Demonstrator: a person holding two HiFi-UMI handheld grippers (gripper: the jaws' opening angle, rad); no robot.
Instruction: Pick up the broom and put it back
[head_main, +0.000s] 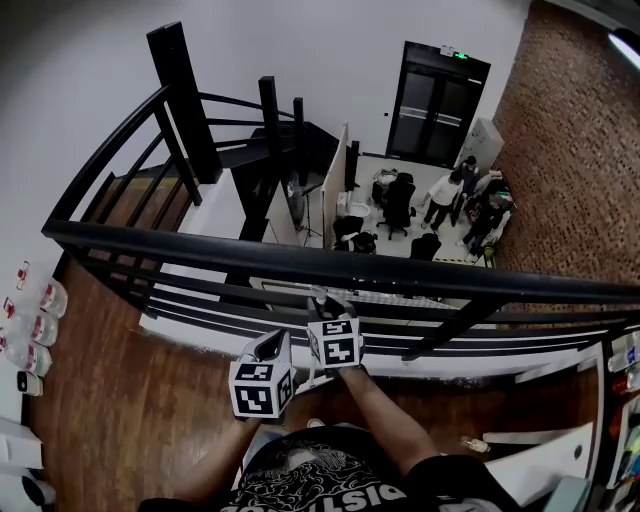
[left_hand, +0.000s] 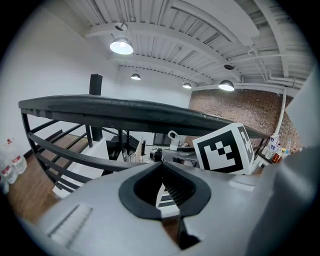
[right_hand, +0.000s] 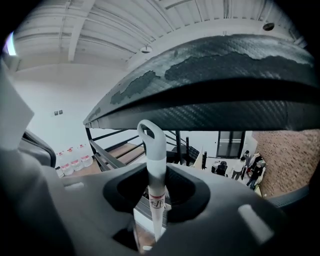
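Observation:
Only the top of the broom handle (right_hand: 153, 150) shows, a white pole ending in a hanging loop. It stands upright between the jaws of my right gripper (right_hand: 156, 169), which is shut on it just below the loop. In the head view the loop of the broom handle (head_main: 319, 296) pokes up in front of the black railing (head_main: 300, 262), above my right gripper (head_main: 326, 310). My left gripper (head_main: 272, 346) sits lower and to the left, apart from the pole. In the left gripper view my left gripper (left_hand: 160, 164) is shut on nothing. The broom's head is hidden.
The railing's top bar (right_hand: 215, 85) runs close in front of both grippers, with a drop behind it to a lower floor where people (head_main: 462, 200) stand. Water bottles (head_main: 40, 320) line the wooden floor at left. A white desk (head_main: 560, 450) is at right, a dark staircase (head_main: 250, 140) beyond.

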